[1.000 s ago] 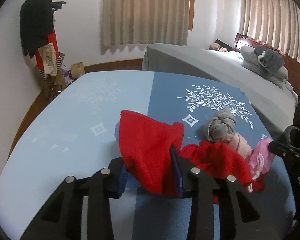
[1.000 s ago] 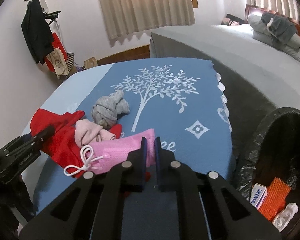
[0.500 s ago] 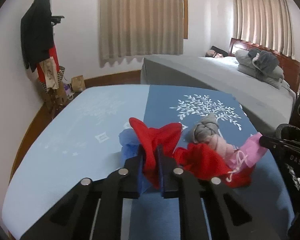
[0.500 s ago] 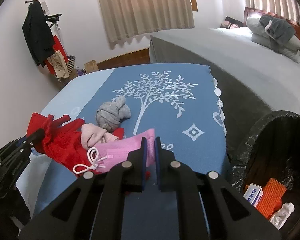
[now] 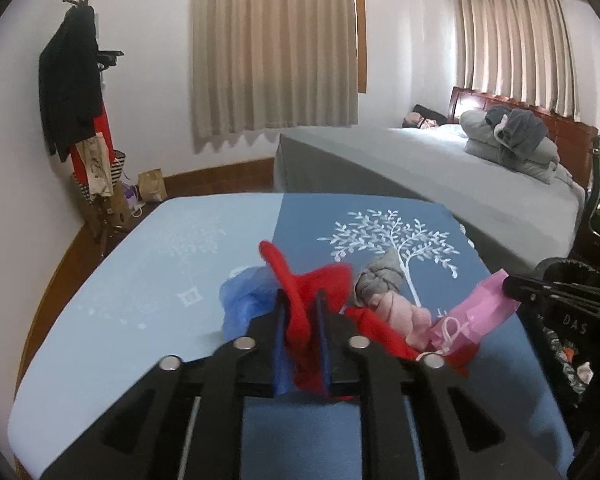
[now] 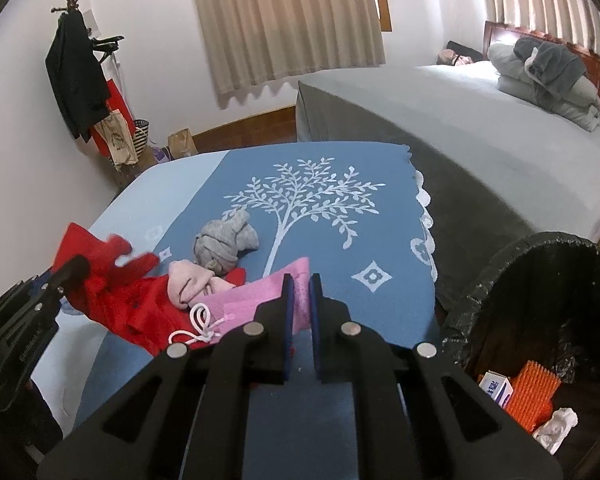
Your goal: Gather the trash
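On the blue tablecloth [image 6: 372, 208] lies a heap: a red cloth [image 5: 328, 276], a grey bundle [image 5: 380, 280], a pale pink bundle [image 5: 396, 312] and a pink drawstring pouch [image 6: 260, 300]. My left gripper [image 5: 300, 300] pinches a fold of the red cloth and holds it raised; its jaws are opening slightly with the cloth still between them. A crumpled blue plastic bag [image 5: 244, 296] shows just left of that fold. My right gripper [image 6: 299, 280] is shut on the near edge of the pink pouch, which rises toward it.
A bin with a black liner [image 6: 480, 280] stands at the table's right edge, holding a white box [image 6: 496, 388], an orange brush [image 6: 536, 392] and a tissue [image 6: 556, 428]. A grey bed [image 6: 460, 140] lies behind. A coat rack [image 5: 72, 100] stands at far left.
The left jaws closed on the red cloth and lifted it, bunching it up and uncovering the blue plastic bag. The right gripper stayed on the pink pouch.
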Motion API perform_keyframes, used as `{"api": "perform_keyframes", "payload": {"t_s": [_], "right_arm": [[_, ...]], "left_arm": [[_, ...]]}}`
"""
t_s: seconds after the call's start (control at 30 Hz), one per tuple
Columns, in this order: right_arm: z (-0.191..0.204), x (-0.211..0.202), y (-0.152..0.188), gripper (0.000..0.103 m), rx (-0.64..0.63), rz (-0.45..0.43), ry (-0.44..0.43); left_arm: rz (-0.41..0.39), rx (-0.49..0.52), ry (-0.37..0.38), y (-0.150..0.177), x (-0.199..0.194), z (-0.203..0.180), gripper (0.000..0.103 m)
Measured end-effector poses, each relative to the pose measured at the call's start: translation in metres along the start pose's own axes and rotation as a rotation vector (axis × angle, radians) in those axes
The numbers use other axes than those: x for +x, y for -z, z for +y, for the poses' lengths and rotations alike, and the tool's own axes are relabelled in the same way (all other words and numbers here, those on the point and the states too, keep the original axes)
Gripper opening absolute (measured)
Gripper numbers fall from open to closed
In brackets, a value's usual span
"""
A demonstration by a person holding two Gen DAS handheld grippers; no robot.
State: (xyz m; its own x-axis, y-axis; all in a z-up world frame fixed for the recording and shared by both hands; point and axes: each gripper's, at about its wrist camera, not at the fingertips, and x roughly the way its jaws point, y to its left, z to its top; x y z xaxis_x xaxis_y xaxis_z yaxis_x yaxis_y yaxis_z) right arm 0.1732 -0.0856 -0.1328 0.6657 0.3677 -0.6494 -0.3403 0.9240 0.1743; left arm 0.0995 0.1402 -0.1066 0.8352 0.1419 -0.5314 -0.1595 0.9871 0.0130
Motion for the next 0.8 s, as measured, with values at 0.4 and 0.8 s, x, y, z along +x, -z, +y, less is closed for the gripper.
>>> {"api": "perform_keyframes", "payload": {"t_s": [0.4,0.8], "right_arm": [[0.003,-0.001,0.004,0.007,-0.005,0.011,-0.009],[0.006,-0.01,0.004,0.007,-0.018,0.004,-0.019]], "left_arm": [[0.016,-0.028,-0.046,0.013,-0.008,0.006,0.038],[-0.012,-0.045,-0.069,0.011,-0.024,0.016,0.049]]}}
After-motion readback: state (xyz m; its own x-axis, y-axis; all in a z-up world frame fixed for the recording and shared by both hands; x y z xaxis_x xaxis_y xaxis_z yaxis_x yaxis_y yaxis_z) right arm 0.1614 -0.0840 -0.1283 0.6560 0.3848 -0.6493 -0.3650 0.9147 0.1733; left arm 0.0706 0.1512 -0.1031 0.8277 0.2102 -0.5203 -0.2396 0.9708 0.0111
